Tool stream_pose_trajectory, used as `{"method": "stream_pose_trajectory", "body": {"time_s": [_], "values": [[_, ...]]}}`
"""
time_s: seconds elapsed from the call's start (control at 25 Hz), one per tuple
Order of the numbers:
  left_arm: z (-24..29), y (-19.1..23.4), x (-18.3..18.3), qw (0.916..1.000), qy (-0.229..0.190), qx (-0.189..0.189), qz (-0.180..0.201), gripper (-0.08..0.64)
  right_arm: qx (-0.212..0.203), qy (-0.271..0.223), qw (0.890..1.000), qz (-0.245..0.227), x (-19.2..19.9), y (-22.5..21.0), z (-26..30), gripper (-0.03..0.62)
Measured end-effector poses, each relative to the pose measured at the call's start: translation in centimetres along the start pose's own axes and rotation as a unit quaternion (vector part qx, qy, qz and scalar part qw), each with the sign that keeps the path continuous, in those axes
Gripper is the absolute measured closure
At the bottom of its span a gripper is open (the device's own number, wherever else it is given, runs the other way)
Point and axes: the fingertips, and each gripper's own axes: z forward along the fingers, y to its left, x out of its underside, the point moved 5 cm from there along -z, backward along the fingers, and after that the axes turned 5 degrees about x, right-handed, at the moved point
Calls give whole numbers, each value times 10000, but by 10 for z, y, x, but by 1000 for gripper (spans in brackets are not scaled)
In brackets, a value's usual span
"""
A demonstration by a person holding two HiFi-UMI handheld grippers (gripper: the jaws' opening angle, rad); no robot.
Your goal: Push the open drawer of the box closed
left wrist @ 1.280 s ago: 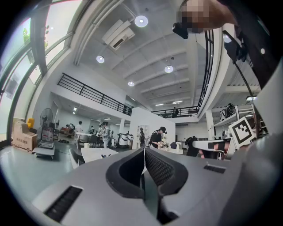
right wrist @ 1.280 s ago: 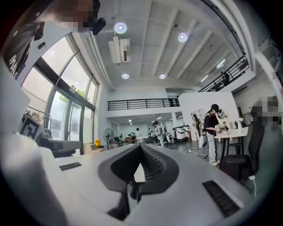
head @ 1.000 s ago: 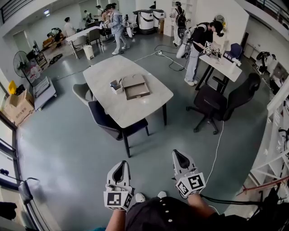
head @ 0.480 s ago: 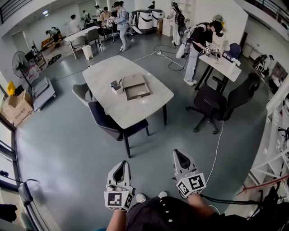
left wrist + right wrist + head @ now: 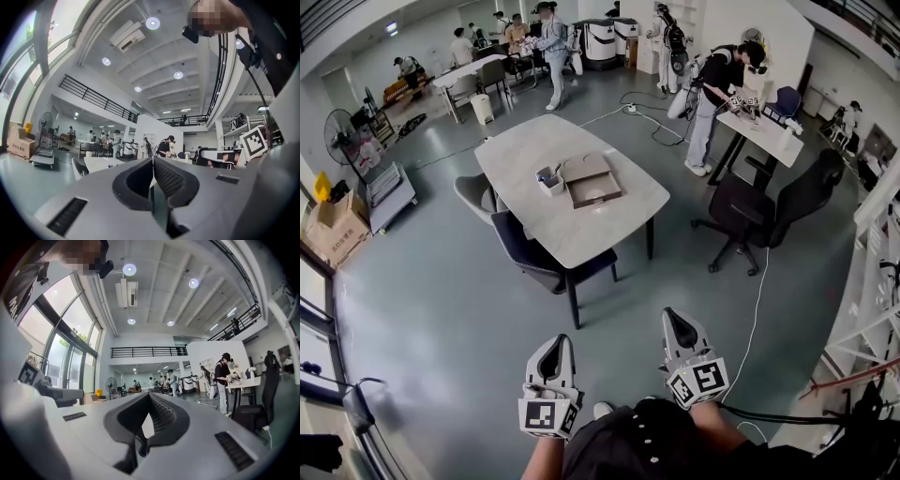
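**Left gripper**: the fingers are together, the pads meet along one seam, and nothing lies between them.

**Right gripper**: the fingers are likewise together, with nothing held.

Both grippers point level and sit side by side, low in the head view, over bare grey floor.

**Box**: it lies on the table, well ahead of both pairs of fingertips and apart from them. Its drawer stands pulled out on the side that faces the fingers, with the inside showing. Neither gripper touches the box, the drawer or the table.

**Small container**: it stands on the table just beside the box, on the left-finger side. Its contents are too small to tell.

**Dark chair**: it is tucked against the near edge of the table, between the left fingertips and the box.

**Grey chair**: it stands at the left side of the table, beyond and to the left of the left fingers.

**Office chair**: it stands ahead of the right fingers and to their right, past the right edge of the table. Beyond it is a desk, where a person stands.

In the left gripper view, the table shows far off, just left of the closed fingertips. In the right gripper view, the office chair shows to the right of the closed fingertips.
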Motion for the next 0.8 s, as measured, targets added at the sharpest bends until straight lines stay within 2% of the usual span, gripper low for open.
{"method": "stream_pose_trajectory", "body": {"time_s": [0.16,0.36,0.8], "values": [[-3,13,4,9999,29,127,0,543,64,42,10000,57,11,15,5,595],[-7,27,7,9999,73,81,-112,543,88,129,9999,41,14,28,11,595],[16,46,15,9998,118,62,-138,543,94,118,9999,58,18,19,40,595]]}}
